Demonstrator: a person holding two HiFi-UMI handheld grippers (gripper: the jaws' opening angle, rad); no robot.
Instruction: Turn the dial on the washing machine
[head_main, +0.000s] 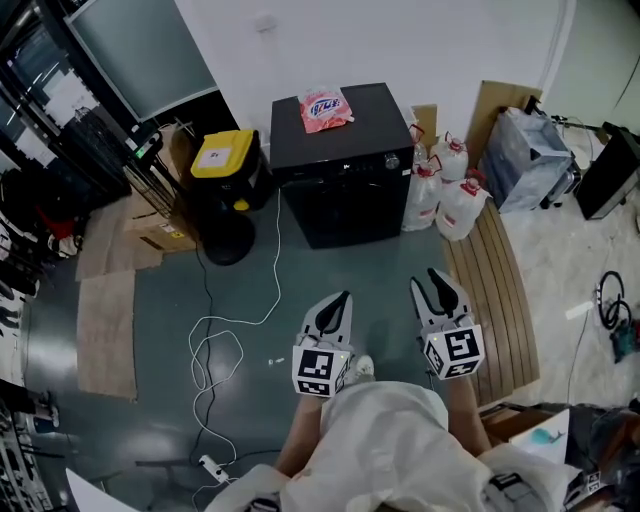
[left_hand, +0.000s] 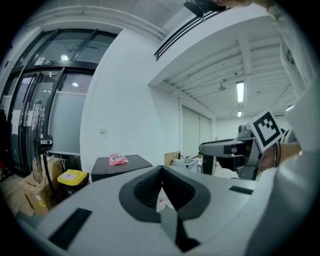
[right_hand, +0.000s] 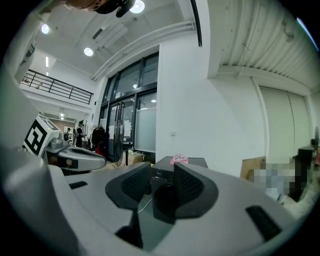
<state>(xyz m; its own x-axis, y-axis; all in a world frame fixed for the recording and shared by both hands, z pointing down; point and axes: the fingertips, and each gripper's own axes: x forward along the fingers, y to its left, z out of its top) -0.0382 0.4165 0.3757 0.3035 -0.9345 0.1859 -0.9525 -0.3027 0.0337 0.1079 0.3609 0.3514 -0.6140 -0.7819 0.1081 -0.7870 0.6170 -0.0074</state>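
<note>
The black washing machine (head_main: 345, 165) stands against the far white wall, its small round dial (head_main: 392, 161) at the right end of the front panel. A pink packet (head_main: 325, 108) lies on its lid. Both grippers are held side by side over the grey floor, well short of the machine and pointing at it. My left gripper (head_main: 341, 299) has its jaws together with nothing in them (left_hand: 161, 169). My right gripper (head_main: 428, 280) shows a narrow gap between its jaws (right_hand: 162, 172), through which the machine (right_hand: 165, 187) is seen; nothing is held.
A black bin with a yellow lid (head_main: 225, 155) stands left of the machine, with a round black base (head_main: 228, 240) in front of it. White bags with red tops (head_main: 445, 185) lean at its right. A white cable (head_main: 225, 340) loops across the floor. Wooden slats (head_main: 500, 290) lie on the right.
</note>
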